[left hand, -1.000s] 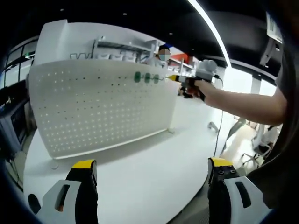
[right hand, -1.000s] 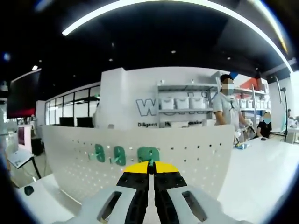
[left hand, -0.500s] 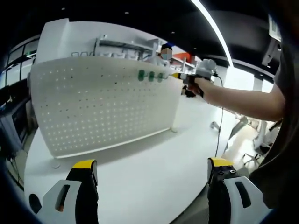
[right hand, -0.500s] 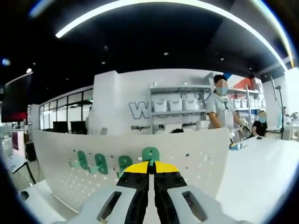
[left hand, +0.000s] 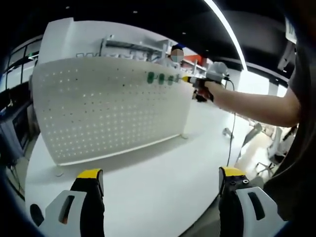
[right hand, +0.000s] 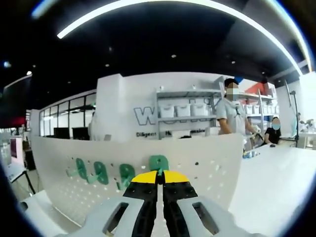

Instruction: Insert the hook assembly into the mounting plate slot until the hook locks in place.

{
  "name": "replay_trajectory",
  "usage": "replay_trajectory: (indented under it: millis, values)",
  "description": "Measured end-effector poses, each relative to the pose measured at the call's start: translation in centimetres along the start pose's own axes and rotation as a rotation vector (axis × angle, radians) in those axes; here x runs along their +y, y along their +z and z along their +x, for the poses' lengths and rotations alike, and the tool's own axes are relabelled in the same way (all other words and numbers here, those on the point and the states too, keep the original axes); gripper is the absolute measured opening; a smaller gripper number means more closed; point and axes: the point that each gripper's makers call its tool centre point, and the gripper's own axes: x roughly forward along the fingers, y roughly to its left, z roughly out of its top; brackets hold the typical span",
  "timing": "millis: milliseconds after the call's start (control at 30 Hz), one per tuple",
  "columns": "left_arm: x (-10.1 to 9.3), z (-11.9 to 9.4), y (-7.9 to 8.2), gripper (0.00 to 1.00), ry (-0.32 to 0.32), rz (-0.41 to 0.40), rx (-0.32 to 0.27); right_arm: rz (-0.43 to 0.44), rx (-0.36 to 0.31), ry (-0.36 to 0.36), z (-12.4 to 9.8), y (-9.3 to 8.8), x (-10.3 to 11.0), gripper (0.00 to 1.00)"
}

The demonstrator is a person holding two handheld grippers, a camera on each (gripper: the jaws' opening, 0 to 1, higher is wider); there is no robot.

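The white perforated mounting plate stands upright on the white table. Three green hooks hang in a row near its top right edge. My right gripper, held out by a person's arm, sits just right of that row at the plate's top. In the right gripper view its yellow-tipped jaws are shut on a green hook held against the plate, with the other hooks to its left. My left gripper hangs open and empty over the table, well short of the plate.
The round white table spreads in front of the plate, its edge curving off to the right. A person stands behind the plate by shelves holding white bins. A cable hangs from the right gripper.
The right gripper has carried the green hook a little to the right along the plate's top, so the hung hooks now sit farther left in its view. The left gripper has stayed open and still.
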Motion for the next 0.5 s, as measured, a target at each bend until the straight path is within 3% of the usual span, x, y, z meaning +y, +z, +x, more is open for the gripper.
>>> replay_trajectory:
  millis: [233,500]
  values:
    - [0.8,0.0,0.2,0.99,0.016,0.007,0.002,-0.011,0.026,0.000,0.3,-1.0,-0.3,0.00]
    - [0.6,0.2,0.1,0.99,0.010,0.009,0.008,0.001,0.046,0.002,0.3,-1.3,0.0,0.00]
